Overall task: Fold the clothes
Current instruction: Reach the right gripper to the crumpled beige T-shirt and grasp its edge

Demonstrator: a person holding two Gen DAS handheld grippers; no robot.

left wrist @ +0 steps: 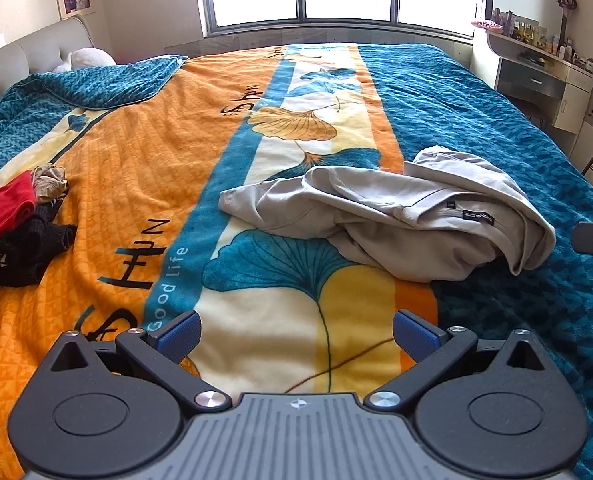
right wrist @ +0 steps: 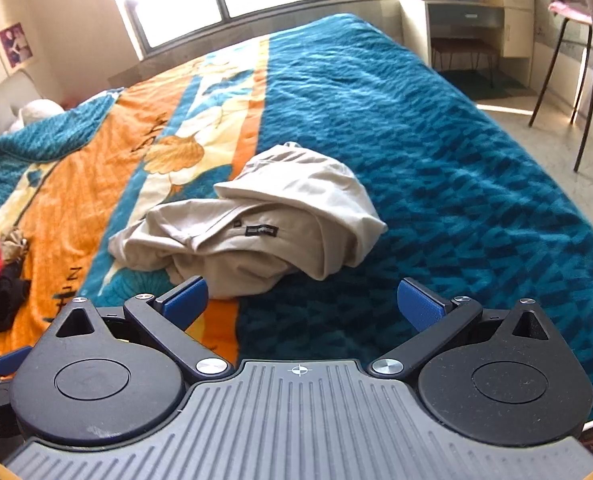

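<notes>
Beige cotton garment (left wrist: 396,216) lies crumpled on orange-and-teal patterned blanket (left wrist: 144,184), unfolded; your left gripper (left wrist: 296,338) and right gripper (right wrist: 301,304) both spread, empty; all folding remains

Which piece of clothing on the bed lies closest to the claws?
The beige shirt, crumpled with a black label showing, just ahead of the open right claw. The red garment and black garment sit far left.
</notes>
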